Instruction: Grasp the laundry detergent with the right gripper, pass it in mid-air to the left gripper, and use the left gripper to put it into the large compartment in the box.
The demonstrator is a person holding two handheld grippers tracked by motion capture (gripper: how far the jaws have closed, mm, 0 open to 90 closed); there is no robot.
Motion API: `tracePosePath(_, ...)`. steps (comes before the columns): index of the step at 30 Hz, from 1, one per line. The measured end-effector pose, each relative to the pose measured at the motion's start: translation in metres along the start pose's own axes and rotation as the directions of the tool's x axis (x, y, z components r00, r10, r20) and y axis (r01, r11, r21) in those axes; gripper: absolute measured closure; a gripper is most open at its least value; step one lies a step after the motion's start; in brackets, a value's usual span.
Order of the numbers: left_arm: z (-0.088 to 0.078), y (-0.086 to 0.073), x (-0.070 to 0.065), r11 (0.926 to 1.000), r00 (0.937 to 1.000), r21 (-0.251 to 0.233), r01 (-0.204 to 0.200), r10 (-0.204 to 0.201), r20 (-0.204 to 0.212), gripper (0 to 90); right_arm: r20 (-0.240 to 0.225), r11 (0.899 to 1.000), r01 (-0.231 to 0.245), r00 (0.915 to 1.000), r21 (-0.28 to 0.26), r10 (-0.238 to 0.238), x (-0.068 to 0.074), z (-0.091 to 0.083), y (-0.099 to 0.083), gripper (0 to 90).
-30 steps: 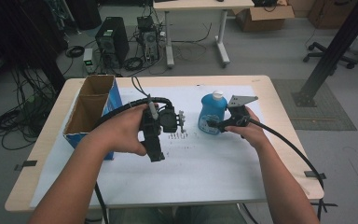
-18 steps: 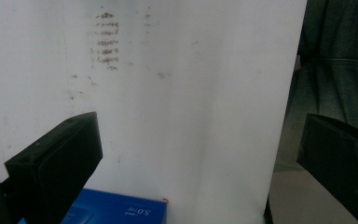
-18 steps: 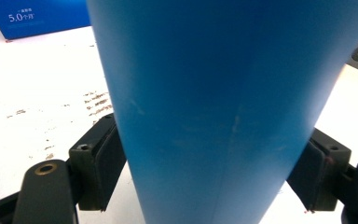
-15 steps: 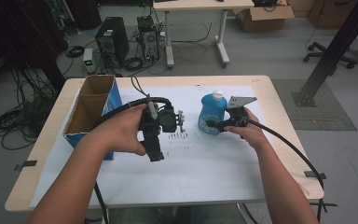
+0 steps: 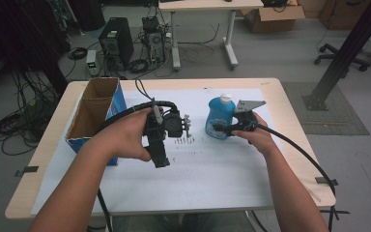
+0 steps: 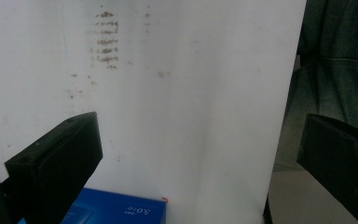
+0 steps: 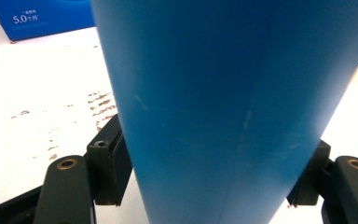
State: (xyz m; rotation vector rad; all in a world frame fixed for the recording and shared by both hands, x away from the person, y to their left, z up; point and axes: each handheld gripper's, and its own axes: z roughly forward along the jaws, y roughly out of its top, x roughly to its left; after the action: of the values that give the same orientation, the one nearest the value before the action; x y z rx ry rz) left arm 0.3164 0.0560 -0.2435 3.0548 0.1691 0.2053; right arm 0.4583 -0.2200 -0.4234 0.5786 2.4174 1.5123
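A blue bottle [image 5: 220,116] with a white cap stands upright on the white paper, right of centre. My right gripper [image 5: 221,128] reaches it from the right, low on its body. In the right gripper view the bottle [image 7: 223,84] sits between the jaws of the right gripper [image 7: 214,177], and both pads touch its sides. These jaws have just been closing on it. My left gripper [image 5: 162,159] is held over the middle of the paper, apart from the bottle. In its own view the left gripper [image 6: 198,126] stands wide open with nothing between the jaws.
An open cardboard box with blue sides [image 5: 94,113] stands at the table's left; its blue side also appears as the box [image 6: 121,210] and the box [image 7: 42,16]. Dark smudges [image 5: 183,141] mark the paper [image 5: 212,179]. Cables trail from both grippers.
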Motion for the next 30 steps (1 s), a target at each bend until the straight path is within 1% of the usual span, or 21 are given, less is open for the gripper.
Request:
tracePosePath(4, 0.001, 0.000, 0.000, 1.0000, 1.0000, 0.000, 0.001, -0.001, 0.001, 0.2, 0.002, 1.000, 0.008, 1.0000, 0.001, -0.008, 0.001, 0.000, 0.000, 33.0)
tracePosePath(6, 0.001, 0.000, 0.001, 1.0000, 1.0000, -0.001, 0.001, -0.001, 0.002, 0.2, 0.000, 1.000, 0.014, 0.9999, 0.000, -0.014, 0.001, 0.000, 0.000, 37.7)
tracePosePath(7, 0.001, 0.000, 0.001, 1.0000, 1.0000, -0.002, 0.001, -0.001, 0.001, 0.2, 0.001, 1.000, 0.015, 0.9999, 0.000, -0.015, 0.001, 0.000, 0.000, 38.0)
tracePosePath(9, 0.001, 0.001, 0.001, 1.0000, 1.0000, -0.001, 0.000, 0.000, 0.002, 0.2, 0.001, 1.000, 0.018, 0.9998, -0.003, -0.018, 0.001, 0.000, 0.000, 41.3)
tracePosePath(13, 0.001, 0.001, 0.001, 1.0000, 1.0000, -0.002, 0.001, -0.001, 0.001, 0.2, 0.004, 1.000, 0.026, 0.9997, -0.003, -0.026, 0.001, 0.000, 0.001, 42.5)
tracePosePath(19, 0.001, 0.001, 0.003, 1.0000, 1.0000, -0.002, 0.005, -0.005, -0.001, 0.2, -0.009, 1.000, 0.029, 0.9995, 0.005, -0.029, 0.001, -0.001, 0.002, 44.1)
tracePosePath(21, 0.000, 0.000, 0.004, 1.0000, 1.0000, -0.005, 0.005, -0.005, 0.002, 0.2, -0.026, 1.000, 0.031, 0.9992, 0.006, -0.031, 0.002, -0.004, 0.004, 44.2)
tracePosePath(23, 0.000, 0.000, 0.005, 0.9999, 1.0000, -0.008, 0.008, -0.008, 0.003, 0.2, -0.051, 1.000, 0.016, 0.9986, -0.008, -0.017, 0.002, -0.008, 0.008, 44.2)
tracePosePath(25, -0.002, 0.000, 0.007, 1.0000, 1.0000, -0.003, 0.008, -0.008, -0.002, 0.2, -0.068, 0.999, 0.026, 0.9973, -0.028, -0.028, 0.005, -0.013, 0.013, 44.2)
tracePosePath(27, -0.004, 0.000, 0.009, 0.9999, 0.9999, -0.006, 0.014, -0.014, -0.006, 0.2, -0.080, 0.998, 0.042, 0.9958, -0.036, -0.045, 0.007, -0.019, 0.021, 44.2)
tracePosePath(30, -0.009, 0.001, 0.011, 0.9998, 0.9997, -0.011, 0.017, -0.017, -0.016, 0.2, -0.110, 0.996, 0.070, 0.9911, -0.047, -0.075, 0.012, -0.028, 0.032, 44.2)
